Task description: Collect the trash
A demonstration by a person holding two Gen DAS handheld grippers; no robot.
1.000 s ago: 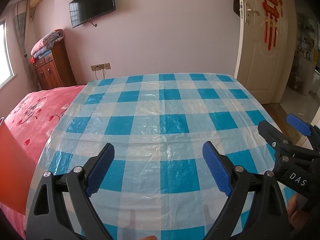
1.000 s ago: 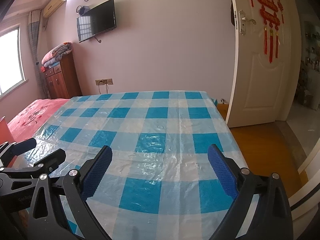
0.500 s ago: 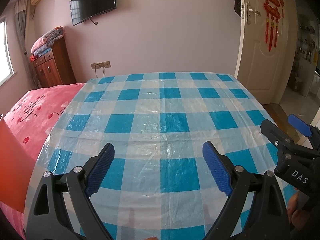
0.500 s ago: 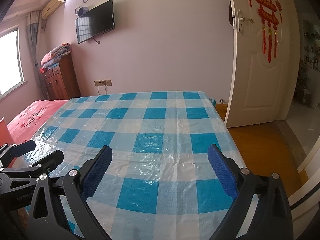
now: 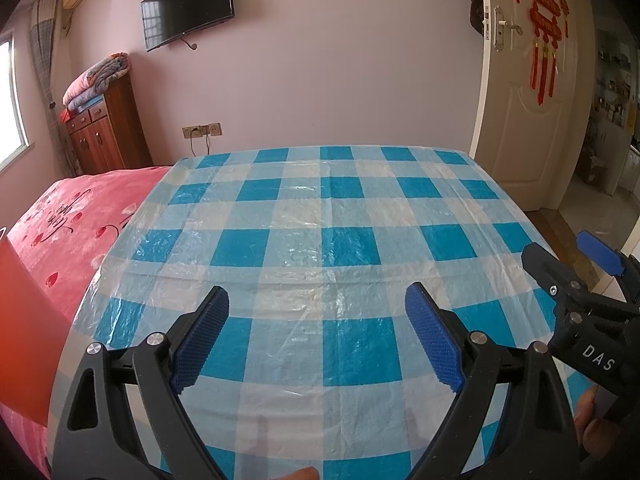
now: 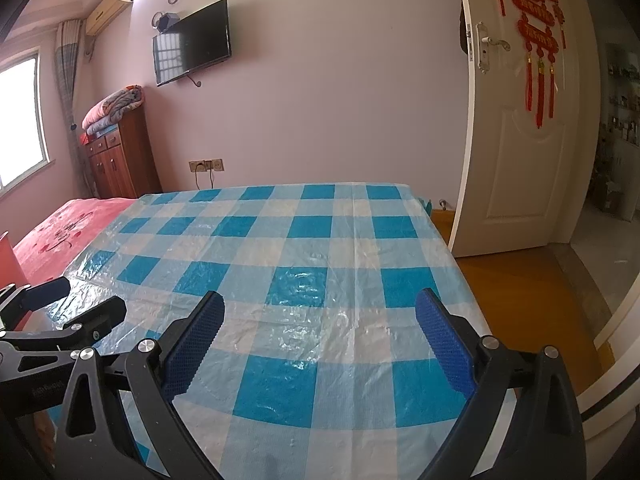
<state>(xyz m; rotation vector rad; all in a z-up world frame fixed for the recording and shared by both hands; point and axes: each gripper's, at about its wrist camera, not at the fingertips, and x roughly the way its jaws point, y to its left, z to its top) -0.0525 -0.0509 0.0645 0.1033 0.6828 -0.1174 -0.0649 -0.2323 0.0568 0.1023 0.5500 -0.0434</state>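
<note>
Trash nowhere in sight; we hold both grippers wide and empty.

Our left gripper (image 5: pixel 316 336) and right gripper (image 6: pixel 320 340) hover side by side above the near edge of the checked plastic cloth (image 5: pixel 344 240), whose surface shows nothing to collect. We judge it best to scan toward the red object (image 5: pixel 24 320) at the left edge before committing.

Glossy crinkled plastic tablecloth (image 5: pixel 320 216); wooden cabinet (image 5: pixel 106 132).
</note>
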